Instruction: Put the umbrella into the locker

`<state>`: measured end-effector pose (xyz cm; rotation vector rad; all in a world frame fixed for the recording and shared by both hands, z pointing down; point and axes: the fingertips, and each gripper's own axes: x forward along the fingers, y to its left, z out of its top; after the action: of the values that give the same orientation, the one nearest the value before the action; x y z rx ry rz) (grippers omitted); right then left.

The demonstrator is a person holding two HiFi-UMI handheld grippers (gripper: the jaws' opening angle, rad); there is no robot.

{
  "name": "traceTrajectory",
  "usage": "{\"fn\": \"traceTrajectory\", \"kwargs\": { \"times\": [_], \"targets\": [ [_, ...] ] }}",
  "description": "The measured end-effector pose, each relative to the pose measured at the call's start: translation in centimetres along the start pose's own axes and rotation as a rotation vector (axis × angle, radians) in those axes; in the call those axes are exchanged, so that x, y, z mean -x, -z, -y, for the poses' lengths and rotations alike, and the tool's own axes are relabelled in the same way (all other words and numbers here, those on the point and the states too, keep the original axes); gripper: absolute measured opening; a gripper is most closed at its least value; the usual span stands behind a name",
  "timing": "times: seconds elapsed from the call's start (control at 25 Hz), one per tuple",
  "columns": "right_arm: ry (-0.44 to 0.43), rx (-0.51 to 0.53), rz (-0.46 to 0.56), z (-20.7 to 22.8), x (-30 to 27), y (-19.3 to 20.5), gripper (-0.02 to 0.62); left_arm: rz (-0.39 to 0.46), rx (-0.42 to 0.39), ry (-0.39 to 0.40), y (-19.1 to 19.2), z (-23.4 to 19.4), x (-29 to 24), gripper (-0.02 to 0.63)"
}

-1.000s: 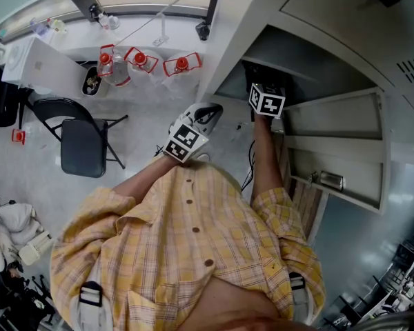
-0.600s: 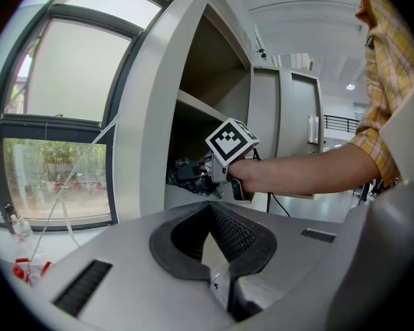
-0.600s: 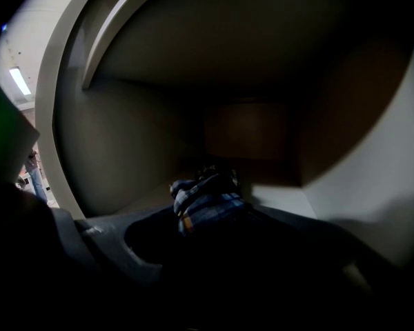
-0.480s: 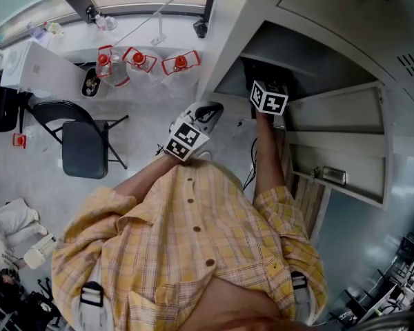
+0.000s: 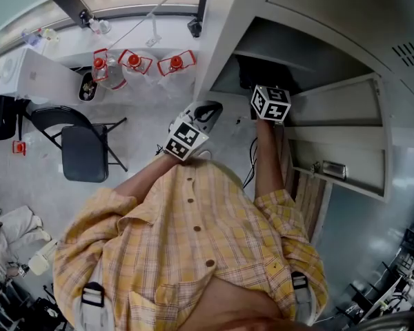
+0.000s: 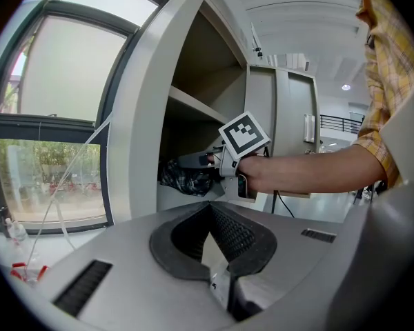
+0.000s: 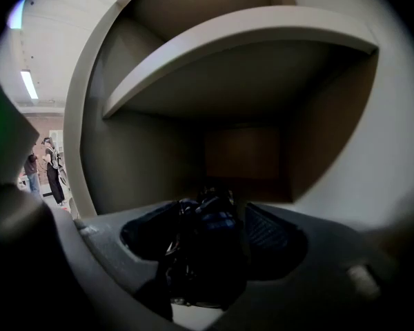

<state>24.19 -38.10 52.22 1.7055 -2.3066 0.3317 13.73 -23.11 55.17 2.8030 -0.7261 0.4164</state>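
**Right gripper (image 7: pixel 214 209) opening around umbrella (image 7: pixel 207 261) inside locker (image 5: pixel 221 40)**

Right gripper is reaching into an open compartment of the grey locker. Its jaws have just been opening and are now standing wide apart. The folded dark umbrella is lying between them on the compartment floor, beneath a shelf (image 7: pixel 248 40). The ribbed pad on the right is showing clear of the fabric, so the jaws are gripping nothing.

In the left gripper view the umbrella is appearing as a dark checked bundle near the front of the compartment. The right gripper's jaws are sitting just above it.

The left gripper (image 6: pixel 208 212) is hanging outside the locker, to its left. Its jaws are drawn together at the tips, with nothing between them.

The person, wearing a yellow checked shirt (image 5: pixel 193 254), is standing close in front of the locker. The locker door (image 5: pixel 338 150) is standing open on the right.

To the far left, a black folding chair (image 5: pixel 83 150) is standing on the pale floor. A large window (image 6: pixel 55 95) is filling the wall to the left of the locker.
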Motion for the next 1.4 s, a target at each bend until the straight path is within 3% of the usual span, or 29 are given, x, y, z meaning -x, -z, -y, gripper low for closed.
{"fn": "traceTrajectory", "kwargs": {
  "times": [0.64, 0.76, 1.04, 1.12, 1.4],
  "targets": [
    [-0.003, -0.046, 0.092, -1.9, 4.2, -1.8, 0.282, 0.005, 0.002, 0.007, 0.1, -0.2, 0.6, 0.005],
    [0.003, -0.044, 0.104, -2.2, 5.0, -1.9, 0.201, 0.007, 0.0, 0.018, 0.1, -0.1, 0.6, 0.005],
    [0.017, -0.049, 0.097, -2.4, 5.9, -1.1, 0.181, 0.009, -0.003, 0.025, 0.0, 0.0, 0.6, 0.005],
    [0.016, -0.049, 0.105, -2.7, 6.1, -0.9, 0.121, 0.011, -0.006, 0.027, 0.0, -0.1, 0.6, 0.005],
    [0.026, -0.041, 0.124, -3.4, 7.2, -0.6, 0.003, 0.026, -0.005, 0.027, -0.4, -0.3, 0.5, 0.005]
  ]
}}
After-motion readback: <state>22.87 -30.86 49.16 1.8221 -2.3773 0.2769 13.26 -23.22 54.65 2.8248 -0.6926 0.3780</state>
